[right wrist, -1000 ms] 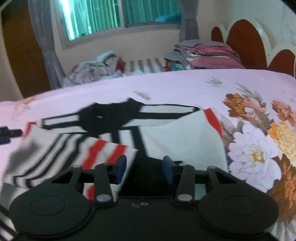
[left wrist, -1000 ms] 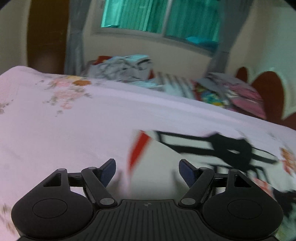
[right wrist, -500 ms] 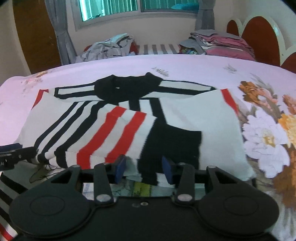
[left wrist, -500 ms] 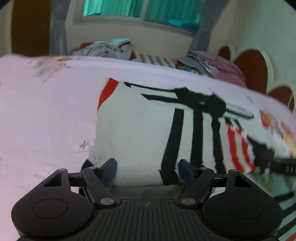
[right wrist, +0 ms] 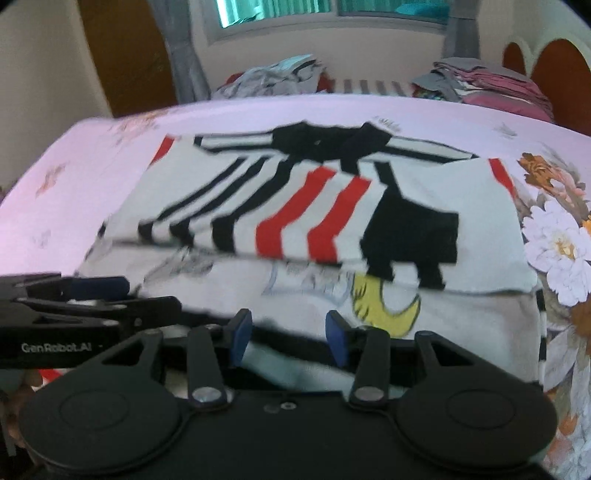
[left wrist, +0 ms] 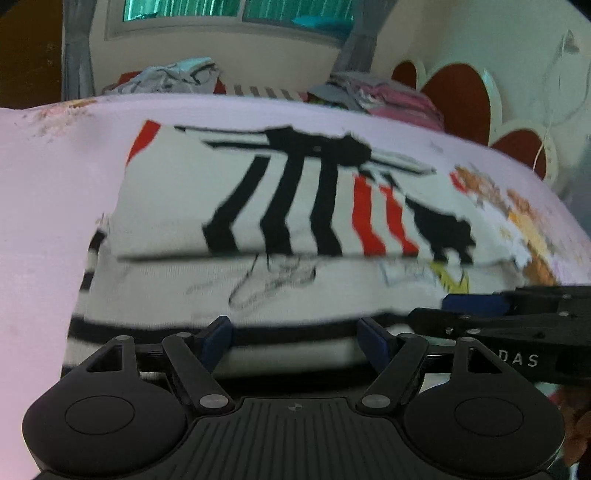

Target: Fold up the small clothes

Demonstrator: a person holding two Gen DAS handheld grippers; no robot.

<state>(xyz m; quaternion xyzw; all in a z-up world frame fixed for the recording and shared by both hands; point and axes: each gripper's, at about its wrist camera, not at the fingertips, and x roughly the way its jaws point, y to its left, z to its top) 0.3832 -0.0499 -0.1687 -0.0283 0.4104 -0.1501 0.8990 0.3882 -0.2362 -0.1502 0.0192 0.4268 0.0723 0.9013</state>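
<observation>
Both grippers over striped shirt (right wrist: 295, 206) near hem; left gripper (left wrist: 295, 334) jaws wide; right gripper (right wrist: 288, 334) narrower, blur hides any pinch.

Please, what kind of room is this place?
Most likely a bedroom. The striped shirt lies on a bed with a pink floral bedsheet. A scalloped headboard stands at one side, and a curtained window is behind folded clothes.

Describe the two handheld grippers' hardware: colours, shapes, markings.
Both match: matte black plastic. The left gripper has blue pads on slim linkage arms with silver pivot pins, two round black housings and a ribbed centre plate. The right gripper has the same build with a smooth centre plate. White side lettering reads "GenRobot.AI" on the left one, seen from the right wrist. No cables or sleeves visible.
</observation>
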